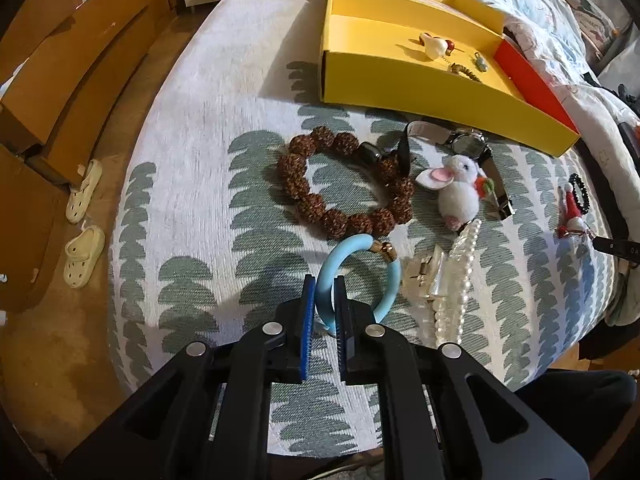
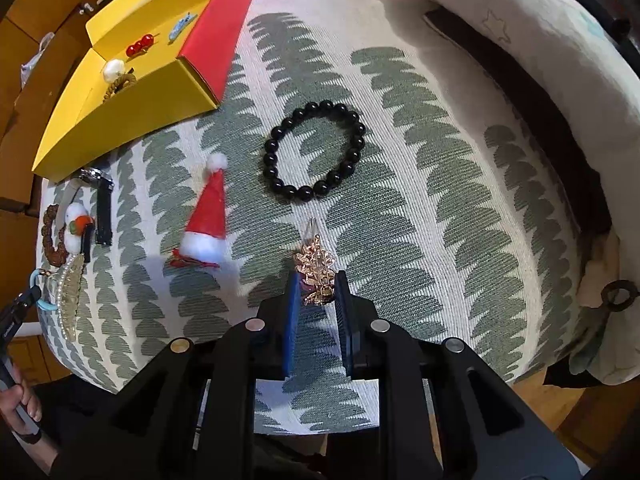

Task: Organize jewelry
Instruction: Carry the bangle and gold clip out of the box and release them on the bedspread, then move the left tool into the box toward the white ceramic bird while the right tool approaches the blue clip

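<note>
My left gripper is shut on a light blue bangle with a gold clasp, low on the patterned cover. My right gripper is shut on a gold leaf hair clip. A yellow box with small jewelry inside lies at the back; it also shows in the right wrist view. A brown bead bracelet, a watch, a plush rabbit and a pearl clip lie ahead of the left gripper. A black bead bracelet and a Santa hat clip lie ahead of the right gripper.
The bed cover drops off at the left to a floor with pale slippers and cardboard boxes. A folded quilt lies along the right. A clear claw clip sits beside the pearl clip.
</note>
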Motion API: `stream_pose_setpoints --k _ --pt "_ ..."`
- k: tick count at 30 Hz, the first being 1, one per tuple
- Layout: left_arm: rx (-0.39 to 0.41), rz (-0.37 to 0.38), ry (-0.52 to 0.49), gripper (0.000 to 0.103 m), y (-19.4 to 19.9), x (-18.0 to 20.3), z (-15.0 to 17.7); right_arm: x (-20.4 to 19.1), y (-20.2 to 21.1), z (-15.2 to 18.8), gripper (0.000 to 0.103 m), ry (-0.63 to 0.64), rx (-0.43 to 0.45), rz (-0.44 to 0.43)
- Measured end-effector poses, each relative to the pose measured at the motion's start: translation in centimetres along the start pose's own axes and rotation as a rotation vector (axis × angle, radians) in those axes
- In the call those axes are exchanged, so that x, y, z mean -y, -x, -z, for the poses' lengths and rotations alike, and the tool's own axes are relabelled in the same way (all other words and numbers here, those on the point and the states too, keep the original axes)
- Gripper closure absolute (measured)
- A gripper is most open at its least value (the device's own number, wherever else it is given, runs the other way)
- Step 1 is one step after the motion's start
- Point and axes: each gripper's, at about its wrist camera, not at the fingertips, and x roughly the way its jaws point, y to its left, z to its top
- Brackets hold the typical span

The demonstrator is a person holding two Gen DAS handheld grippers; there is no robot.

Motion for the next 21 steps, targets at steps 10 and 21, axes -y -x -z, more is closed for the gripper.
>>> stream_pose_setpoints --k 10,21 --pt "0.016 -0.009 0.031 0.063 0.5 -0.4 -0.4 0.5 1.7 -0.1 0.058 -0.009 0.074 0.077" --pt "0.126 -0.008 0.007 0.037 2.4 1.8 -3.4 -4.7 5.1 -2.0 0.038 0.085 0.239 0.055"
